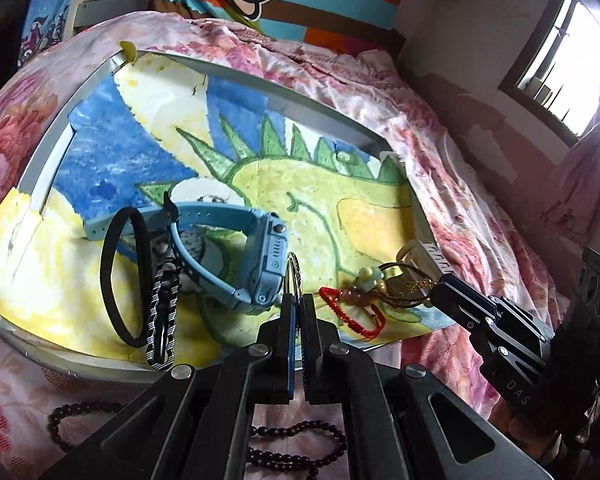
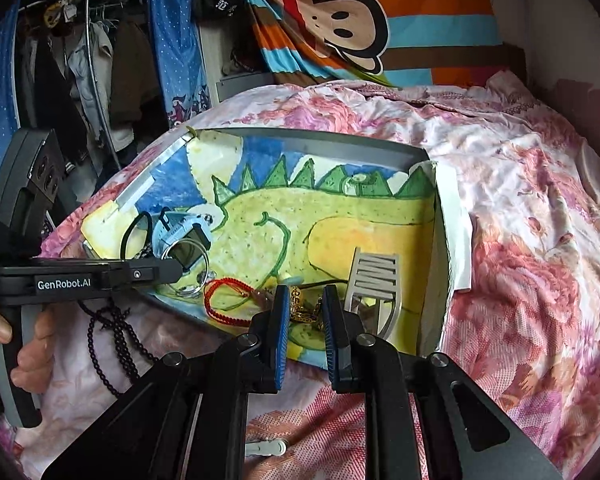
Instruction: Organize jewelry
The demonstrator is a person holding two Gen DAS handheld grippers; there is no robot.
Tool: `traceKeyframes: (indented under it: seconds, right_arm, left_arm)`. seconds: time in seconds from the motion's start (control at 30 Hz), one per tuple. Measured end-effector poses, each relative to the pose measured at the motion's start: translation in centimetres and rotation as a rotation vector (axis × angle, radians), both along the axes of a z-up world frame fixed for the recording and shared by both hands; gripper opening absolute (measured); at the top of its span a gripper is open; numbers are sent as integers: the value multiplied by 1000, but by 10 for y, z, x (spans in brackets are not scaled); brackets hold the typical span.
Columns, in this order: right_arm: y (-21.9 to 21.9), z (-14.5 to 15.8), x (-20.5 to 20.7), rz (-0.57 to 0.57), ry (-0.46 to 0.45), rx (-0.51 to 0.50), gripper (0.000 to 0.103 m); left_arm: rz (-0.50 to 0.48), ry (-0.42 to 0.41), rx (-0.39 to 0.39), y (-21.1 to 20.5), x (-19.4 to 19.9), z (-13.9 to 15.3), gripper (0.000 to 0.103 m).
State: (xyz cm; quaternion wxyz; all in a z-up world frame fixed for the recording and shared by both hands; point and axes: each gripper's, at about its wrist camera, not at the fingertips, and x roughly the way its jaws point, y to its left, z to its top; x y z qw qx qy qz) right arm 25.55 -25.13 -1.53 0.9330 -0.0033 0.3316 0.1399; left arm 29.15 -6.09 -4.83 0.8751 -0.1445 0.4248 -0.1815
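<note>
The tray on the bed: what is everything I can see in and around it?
Tray: one, grey, on the bed, lined with a dinosaur drawing.
Smartwatch: one, light blue, tray's left side.
Hair tie: one, black, left of the watch.
Braided cord: one, black and white, beside the hair tie.
Thin ring: one, clear, held by the left gripper.
String bracelet: one, red, tray's near edge.
Gold chain: one, between the right fingers.
Hair claw: one, white, right side.
Bead strand: one, dark, on the bedspread.
Left gripper: shut.
Right gripper: open.
</note>
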Motion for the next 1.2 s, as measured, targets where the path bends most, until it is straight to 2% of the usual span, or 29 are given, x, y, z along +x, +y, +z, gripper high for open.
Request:
traceKeyframes:
  seconds: [0.23,0.37,0.5,0.6,0.67,0.8,0.87,0.9,0.93,0.97,1.0,1.1,1.2]
  right_arm:
    - [-3,-3,0,-14,23,-11,17]
    - [-6,3,-6,-24,3,-7,39]
    - [-9,14,-15,-33,-44,-31,40]
    - [-14,24,-22,-53,-85,-29,44]
    - [-18,30,-27,-66,-109,-22,53]
    - [-24,44,-38,-88,-157,-4,60]
    - [-26,51,-45,-103,-181,1,71]
    - [-27,54,-49,-115,-190,1,75]
    - [-28,56,-53,-128,-200,-2,80]
    - [-29,58,-57,-136,-208,-4,82]
    - [-30,61,-62,-143,-222,-3,83]
    - [-30,67,-75,-154,-244,-6,93]
    - [-30,74,-92,-158,-272,-8,94]
  left_arm:
    - [11,18,10,2,0,0,3]
    - [14,37,20,2,0,0,3]
    - [12,35,30,2,-6,3,7]
    - [13,23,31,1,-12,8,19]
    - [18,12,22,3,-17,12,22]
    - [35,-28,49,5,-29,24,23]
    - [43,-56,57,6,-35,31,25]
    - [46,-70,58,7,-39,35,34]
    - [53,-84,55,8,-42,38,51]
    - [68,-106,47,10,-47,42,63]
    - [93,-140,30,14,-53,47,80]
    - [114,-187,-8,19,-66,59,83]
    - [131,-221,0,22,-77,67,84]
